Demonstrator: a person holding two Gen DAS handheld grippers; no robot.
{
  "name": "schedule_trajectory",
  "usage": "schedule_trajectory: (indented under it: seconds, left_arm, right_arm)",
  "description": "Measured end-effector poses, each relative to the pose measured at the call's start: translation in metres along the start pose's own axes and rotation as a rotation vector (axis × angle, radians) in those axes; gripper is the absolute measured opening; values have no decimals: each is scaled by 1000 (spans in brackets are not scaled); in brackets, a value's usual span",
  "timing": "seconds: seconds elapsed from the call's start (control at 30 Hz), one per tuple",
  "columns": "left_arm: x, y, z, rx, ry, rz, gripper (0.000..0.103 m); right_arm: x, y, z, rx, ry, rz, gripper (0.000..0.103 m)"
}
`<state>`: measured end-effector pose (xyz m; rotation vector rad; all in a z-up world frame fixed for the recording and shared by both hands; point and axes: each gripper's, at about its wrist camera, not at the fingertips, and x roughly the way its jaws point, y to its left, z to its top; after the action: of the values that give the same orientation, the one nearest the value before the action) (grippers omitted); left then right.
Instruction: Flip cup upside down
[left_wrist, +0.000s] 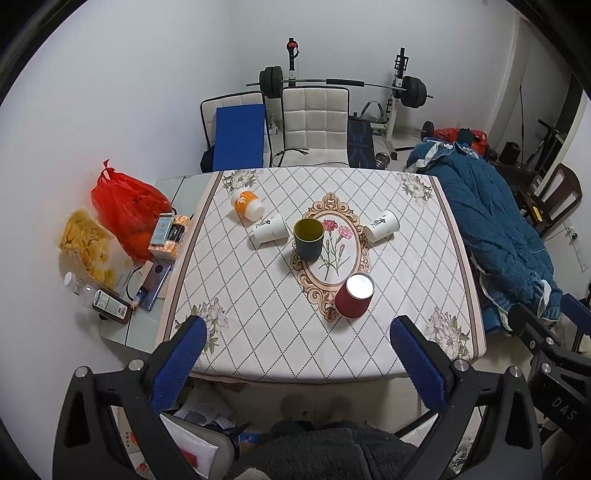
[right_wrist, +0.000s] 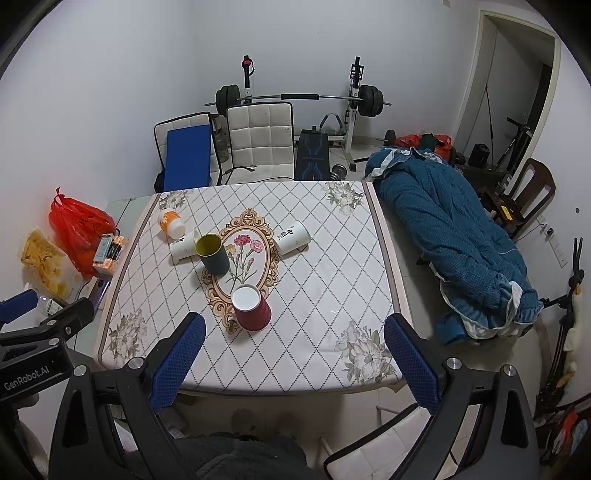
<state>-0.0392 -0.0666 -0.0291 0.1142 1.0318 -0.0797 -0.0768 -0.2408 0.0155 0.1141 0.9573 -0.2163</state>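
Left wrist view looks down over a table (left_wrist: 388, 258) covered by a diamond-patterned cloth with a framed flower motif at its centre. The left gripper (left_wrist: 299, 334) hangs above the near edge, its 2 blue-padded fingers (left_wrist: 179, 363) spread wide with nothing between them. A red ribbed cup (left_wrist: 354, 295) stands at the near end of the motif with its white inside showing. A dark green cup (left_wrist: 308, 238) with a yellowish interior stands upright at the motif's far left side. 2 white paper cups lie on their sides: one (left_wrist: 270, 228) just left of the green cup, the other (left_wrist: 381, 225) well apart to the right. An orange and white container (left_wrist: 246, 205) lies tipped over just behind the left paper cup.

From the right wrist view, the right gripper (right_wrist: 293, 332) is likewise wide open and empty over the near edge, with the red cup (right_wrist: 252, 307) just beyond its left finger. A red plastic bag (right_wrist: 79, 230) sits off the table's left side, and a blue quilt (right_wrist: 454, 251) lies along the floor to the right.
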Motion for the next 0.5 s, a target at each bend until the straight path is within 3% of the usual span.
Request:
schedule_trajectory:
  seconds: [0.5]
  left_arm:
    - [-3, -3, -3, 0, 5, 0, 102]
  right_arm:
    - [4, -3, -3, 5, 4, 9, 99]
